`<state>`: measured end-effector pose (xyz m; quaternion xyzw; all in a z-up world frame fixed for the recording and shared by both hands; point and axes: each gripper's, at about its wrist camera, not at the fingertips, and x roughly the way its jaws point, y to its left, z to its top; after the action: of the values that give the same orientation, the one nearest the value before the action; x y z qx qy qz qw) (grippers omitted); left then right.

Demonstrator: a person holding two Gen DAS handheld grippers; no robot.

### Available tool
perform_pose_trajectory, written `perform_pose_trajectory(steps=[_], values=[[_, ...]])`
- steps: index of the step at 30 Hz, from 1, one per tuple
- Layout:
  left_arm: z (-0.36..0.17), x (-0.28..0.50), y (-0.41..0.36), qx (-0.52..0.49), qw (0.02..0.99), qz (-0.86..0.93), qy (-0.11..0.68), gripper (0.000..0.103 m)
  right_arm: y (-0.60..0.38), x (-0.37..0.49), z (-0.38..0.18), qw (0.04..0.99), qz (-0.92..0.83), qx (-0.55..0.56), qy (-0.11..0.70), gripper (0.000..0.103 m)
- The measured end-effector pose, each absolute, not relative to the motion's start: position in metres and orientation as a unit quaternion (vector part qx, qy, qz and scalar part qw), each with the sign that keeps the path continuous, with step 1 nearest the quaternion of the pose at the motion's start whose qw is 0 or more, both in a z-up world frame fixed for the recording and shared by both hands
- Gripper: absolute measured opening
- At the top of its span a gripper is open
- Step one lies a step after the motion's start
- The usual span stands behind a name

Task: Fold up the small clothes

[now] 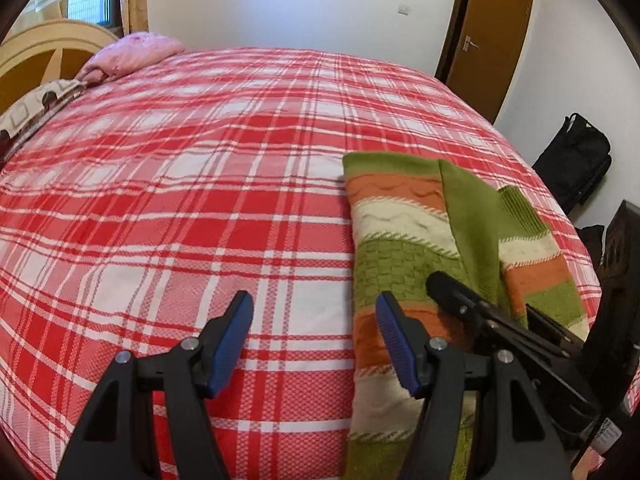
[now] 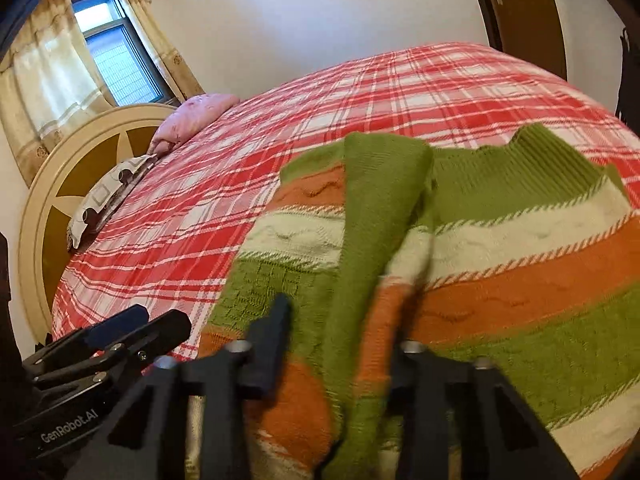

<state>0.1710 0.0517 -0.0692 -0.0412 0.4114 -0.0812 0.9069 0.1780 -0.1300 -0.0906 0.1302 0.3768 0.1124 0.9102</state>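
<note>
Sweater [image 1: 404, 240] beside parted left gripper [image 1: 314, 340]

A red-and-white plaid bedspread [image 1: 200, 184] lies under and ahead of the claw; far ahead to its left, a pink pillow [image 1: 132, 54] and a patterned pillow [image 1: 36, 108] rest against the round headboard [image 2: 60, 184] — window [image 2: 116, 52] beyond, brown door [image 1: 488, 36] and black bag [image 1: 576, 156] off right

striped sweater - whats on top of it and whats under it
A green sleeve lies folded across the striped sweater. Under it is the plaid bedspread; anything else beneath is covered.
</note>
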Motion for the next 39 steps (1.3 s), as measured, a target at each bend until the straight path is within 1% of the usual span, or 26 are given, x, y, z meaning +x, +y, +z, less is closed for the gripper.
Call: perform_pose_trajectory(steps=[2, 5, 14, 18, 25, 28, 30, 34, 39], values=[[-0.067, 0.172, 0.05, -0.033, 0.91, -0.077, 0.407, 0.066, -0.133, 0.179, -0.086, 0.912, 0.114, 0.123, 0.373, 0.019], [-0.065, 0.173, 0.047, -0.029, 0.911, -0.072, 0.406, 0.066, -0.133, 0.176, -0.077, 0.917, 0.122, 0.099, 0.366, 0.017], [-0.053, 0.177, 0.039, -0.033, 0.915, -0.074, 0.396, 0.066, -0.146, 0.163, -0.018, 0.942, 0.146, -0.012, 0.301, 0.016], [-0.048, 0.178, 0.026, -0.023, 0.918, -0.083, 0.388, 0.066, -0.185, 0.16, -0.004, 0.942, 0.145, -0.016, 0.302, 0.016], [-0.049, 0.181, -0.002, -0.015, 0.915, -0.106, 0.39, 0.066, -0.257, 0.154, -0.026, 0.935, 0.104, 0.013, 0.339, 0.016], [-0.051, 0.181, -0.02, -0.003, 0.912, -0.12, 0.391, 0.066, -0.281, 0.151, -0.044, 0.928, 0.1, 0.055, 0.356, 0.016], [-0.051, 0.182, -0.029, -0.001, 0.912, -0.127, 0.39, 0.066, -0.286, 0.152, -0.062, 0.922, 0.093, 0.065, 0.37, 0.016], [-0.054, 0.184, -0.053, 0.004, 0.91, -0.138, 0.392, 0.066, -0.297, 0.152, -0.082, 0.921, 0.096, 0.102, 0.364, 0.016], [-0.065, 0.186, -0.072, 0.023, 0.905, -0.135, 0.403, 0.066, -0.311, 0.153, -0.085, 0.914, 0.101, 0.142, 0.366, 0.016]])
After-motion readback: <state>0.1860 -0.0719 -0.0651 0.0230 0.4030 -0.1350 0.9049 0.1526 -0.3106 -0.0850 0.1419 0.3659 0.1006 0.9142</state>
